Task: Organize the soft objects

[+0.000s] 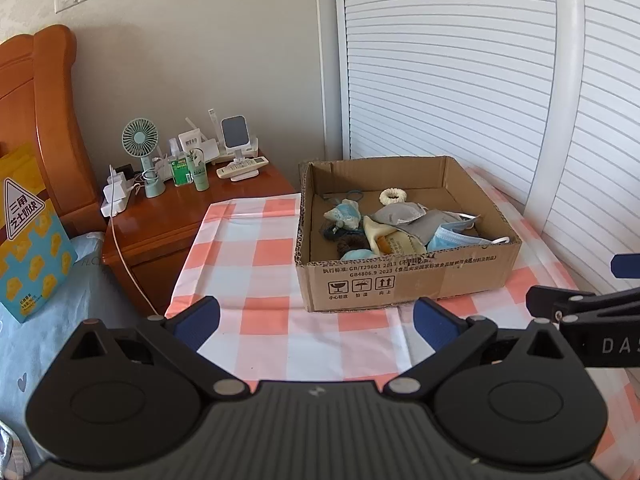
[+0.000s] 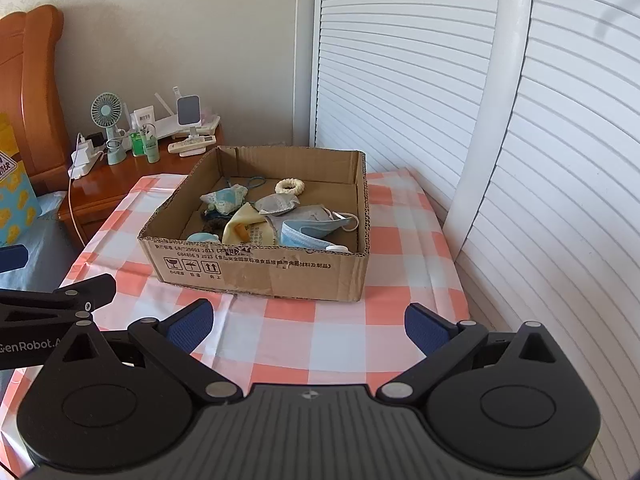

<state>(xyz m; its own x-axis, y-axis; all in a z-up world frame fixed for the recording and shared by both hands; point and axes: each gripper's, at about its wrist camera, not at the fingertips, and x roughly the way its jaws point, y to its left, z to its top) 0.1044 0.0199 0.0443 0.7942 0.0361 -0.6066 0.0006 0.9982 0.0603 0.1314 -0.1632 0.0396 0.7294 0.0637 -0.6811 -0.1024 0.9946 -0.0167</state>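
Checked pink-and-white cloth (image 1: 256, 248) is covering the table beside a louvred wardrobe, with a wooden nightstand (image 1: 168, 216) sitting at the far left. Moving right, the left gripper (image 1: 316, 320) is hovering low over the near cloth with its fingers spread wide and holding nothing, and the right gripper (image 2: 308, 326) is doing the same, just beside it. Beyond them the cardboard box (image 2: 260, 272) is sitting mid-table, its long axis running left to right and its printed wall facing the grippers. Inside, a blue face mask (image 2: 298, 236), grey masks (image 2: 280, 204) and a cream scrunchie (image 2: 290, 187) are lying tangled. Ear loops are likely snagging neighbours, so one pull could be dragging several pieces out, and a jaw catching the near wall could be shoving the light box.
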